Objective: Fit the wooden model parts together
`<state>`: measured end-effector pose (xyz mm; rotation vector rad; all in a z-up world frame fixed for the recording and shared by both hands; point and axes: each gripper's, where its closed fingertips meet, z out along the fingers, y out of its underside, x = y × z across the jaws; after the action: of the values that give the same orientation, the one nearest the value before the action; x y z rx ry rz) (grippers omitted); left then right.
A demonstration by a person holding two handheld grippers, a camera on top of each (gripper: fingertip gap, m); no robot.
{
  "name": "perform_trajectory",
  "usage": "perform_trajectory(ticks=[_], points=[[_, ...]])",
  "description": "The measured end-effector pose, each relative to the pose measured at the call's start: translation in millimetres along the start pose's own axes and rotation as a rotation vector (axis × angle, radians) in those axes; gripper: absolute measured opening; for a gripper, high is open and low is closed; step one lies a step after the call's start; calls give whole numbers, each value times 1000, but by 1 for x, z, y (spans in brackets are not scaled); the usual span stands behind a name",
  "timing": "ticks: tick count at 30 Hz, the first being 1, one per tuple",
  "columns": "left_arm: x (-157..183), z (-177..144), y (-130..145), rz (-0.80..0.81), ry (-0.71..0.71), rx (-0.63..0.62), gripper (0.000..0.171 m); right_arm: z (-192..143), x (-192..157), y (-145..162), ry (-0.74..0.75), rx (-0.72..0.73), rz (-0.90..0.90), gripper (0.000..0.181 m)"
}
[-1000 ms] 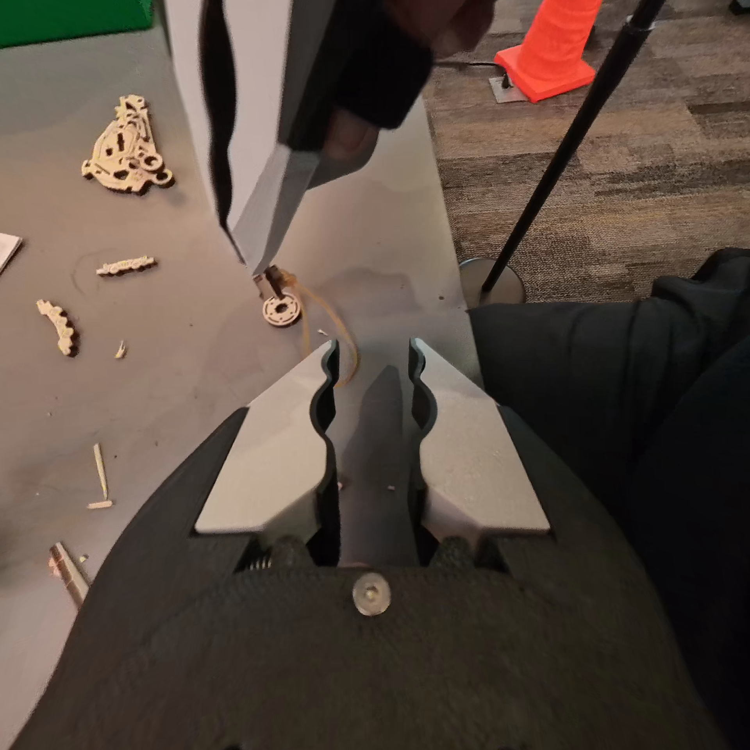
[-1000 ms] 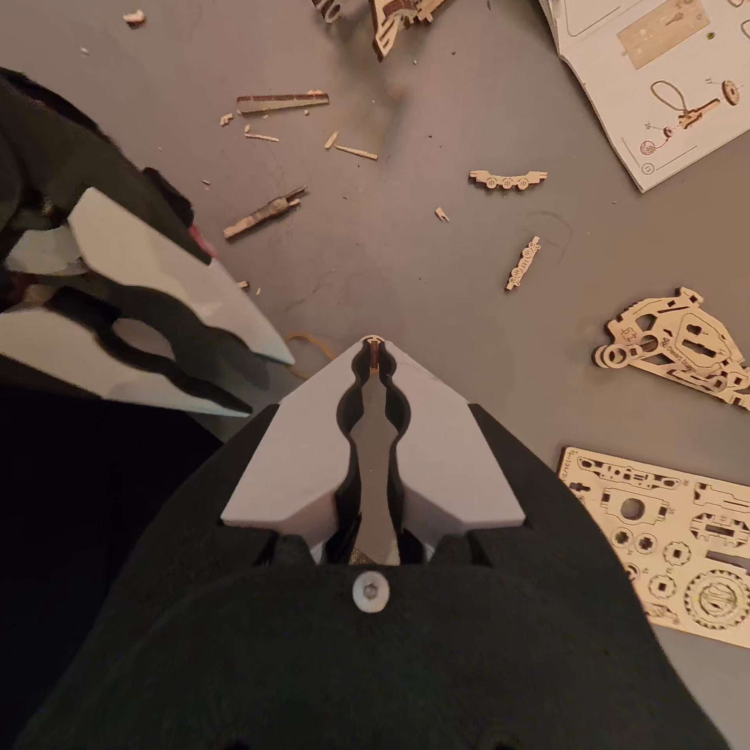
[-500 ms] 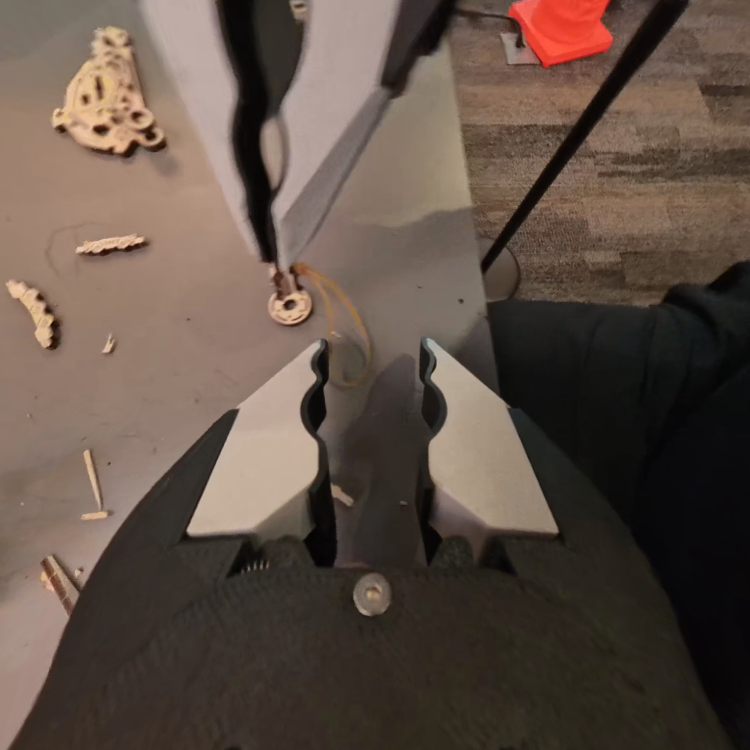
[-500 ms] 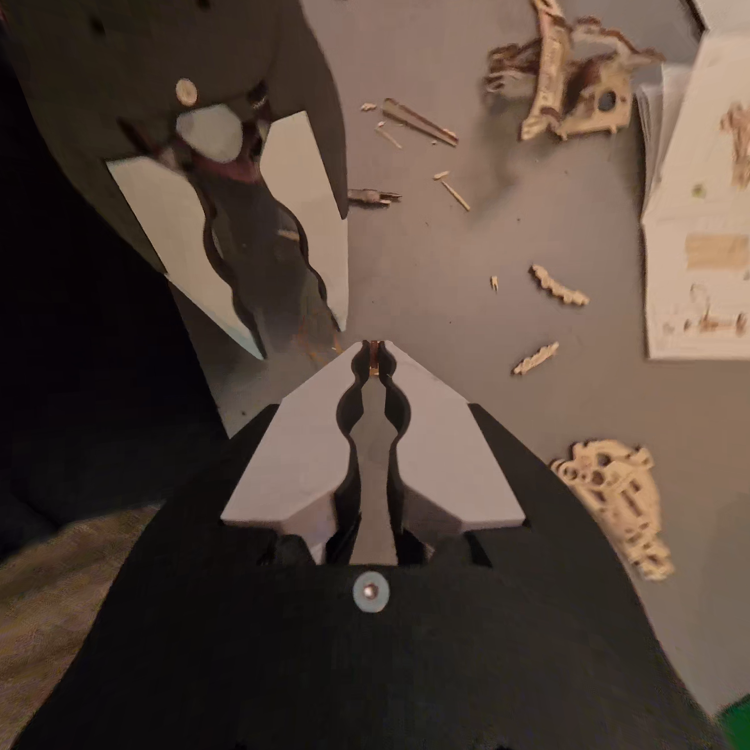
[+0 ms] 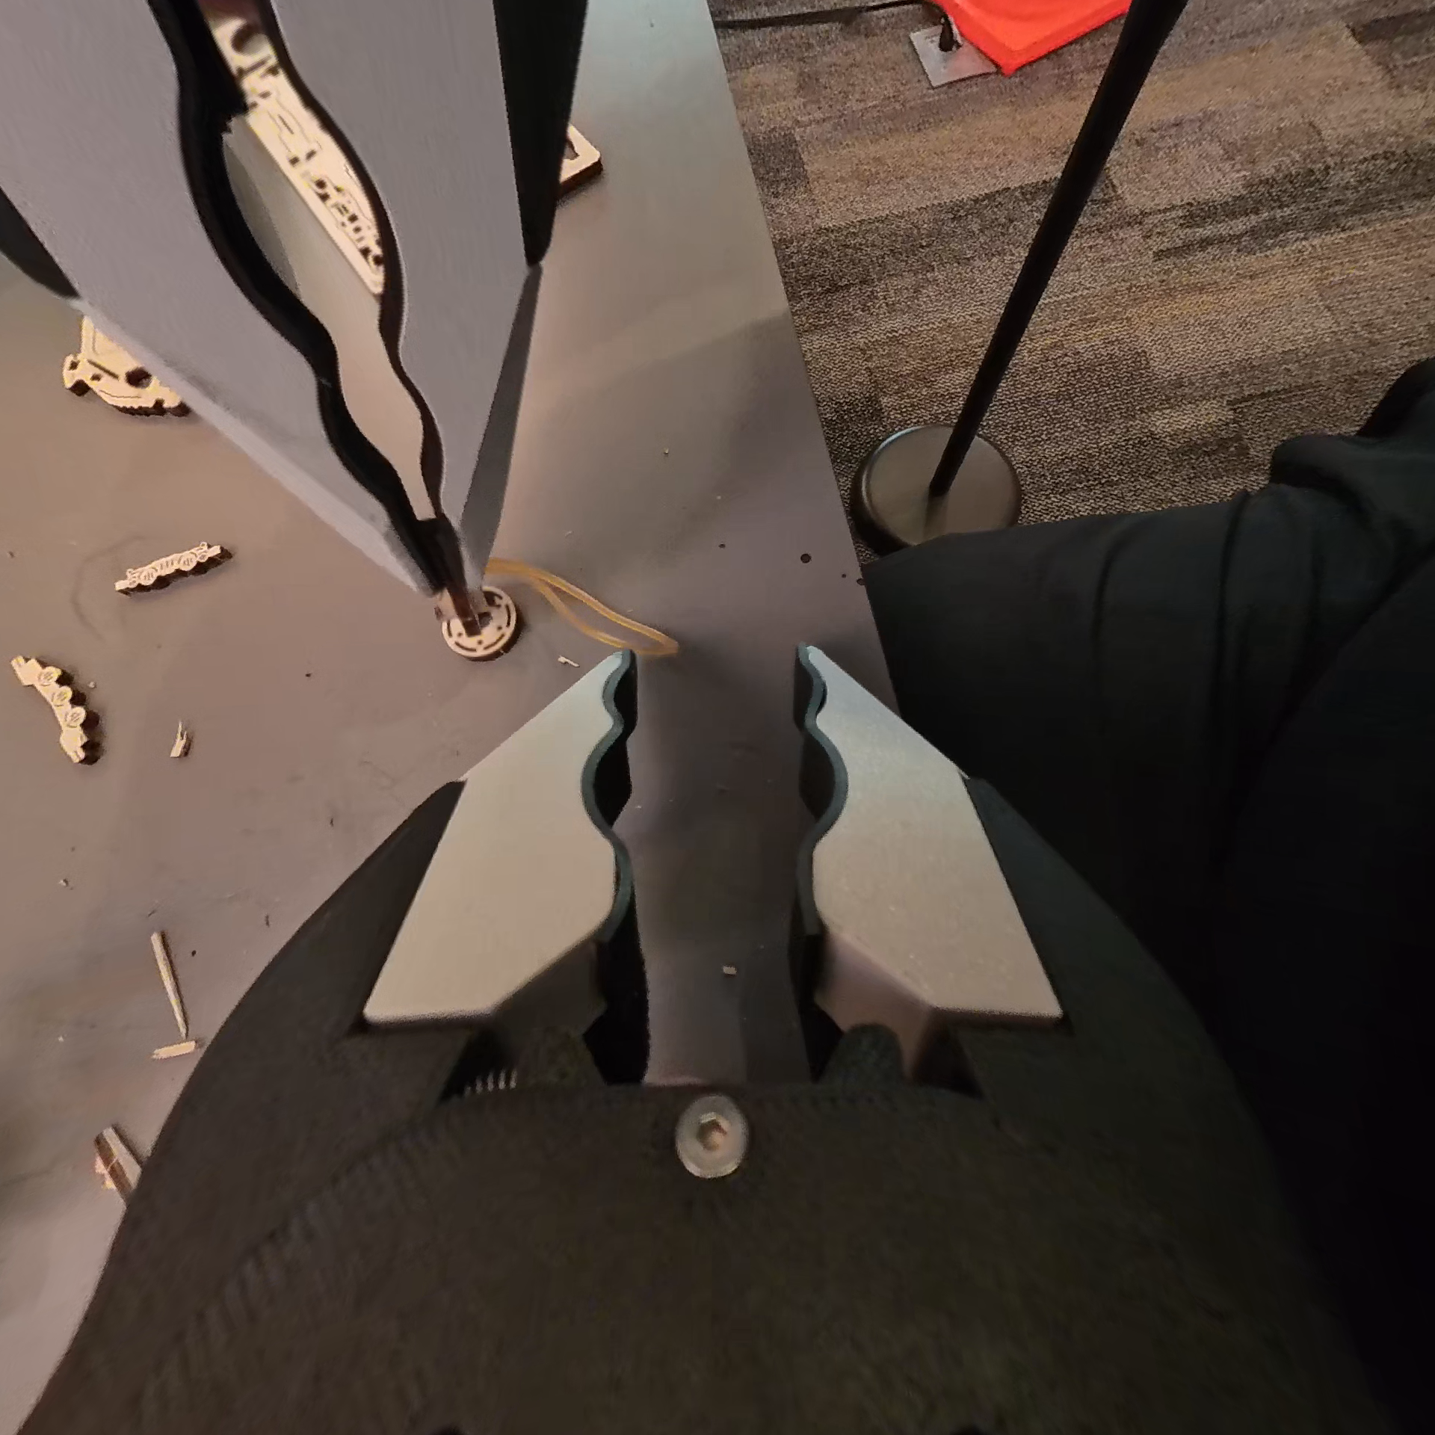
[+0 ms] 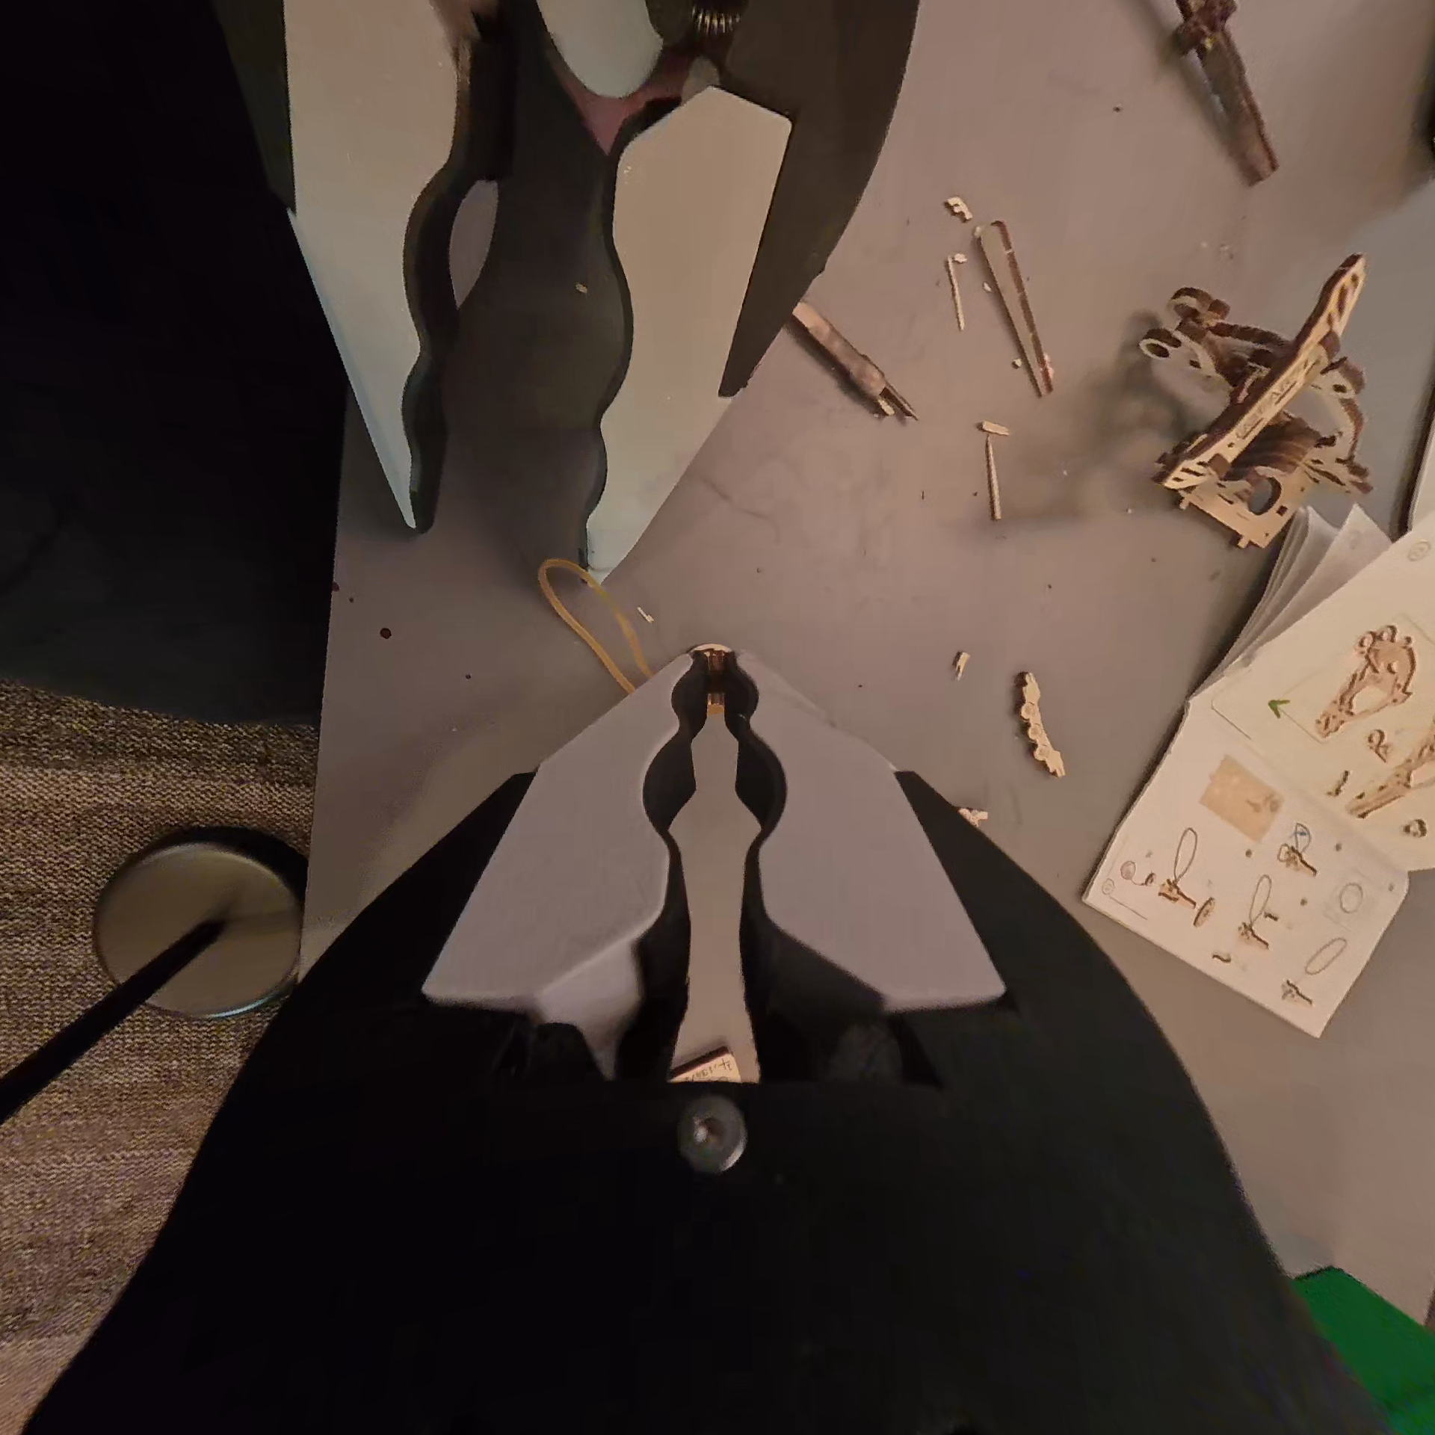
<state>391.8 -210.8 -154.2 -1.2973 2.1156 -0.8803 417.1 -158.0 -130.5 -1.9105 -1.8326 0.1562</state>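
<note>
Jaws of the right gripper (image 5: 454, 594) are pinched on a small wooden peg (image 6: 713, 683), held upright with its long axis vertical and its lower end in a round wooden disc (image 5: 481, 633) lying flat on the grey table (image 5: 310, 776). Jaws of the left gripper (image 5: 714, 668) are spread and empty, near the table edge. A rubber band (image 5: 590, 617) lies between the two grippers. Wood scraps (image 6: 1009, 310), a curved toothed piece (image 6: 1037, 726), a part-built model (image 6: 1258, 411) and an instruction booklet (image 6: 1281, 854) lie farther off.
</note>
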Motion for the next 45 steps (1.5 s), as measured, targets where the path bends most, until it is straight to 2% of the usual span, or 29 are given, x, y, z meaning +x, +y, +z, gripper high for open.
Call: perform_trajectory(ticks=[25, 37, 44, 45], points=[[0, 2, 1, 7, 12, -8, 38, 4, -7, 3, -192, 39, -56, 1], [0, 3, 2, 0, 21, -19, 38, 5, -5, 5, -301, 81, 52, 1], [-1, 4, 1, -6, 27, -20, 38, 8, -6, 7, -325, 30, 84, 1], [-1, 4, 1, -6, 27, -20, 38, 9, -8, 8, -328, 23, 91, 6]])
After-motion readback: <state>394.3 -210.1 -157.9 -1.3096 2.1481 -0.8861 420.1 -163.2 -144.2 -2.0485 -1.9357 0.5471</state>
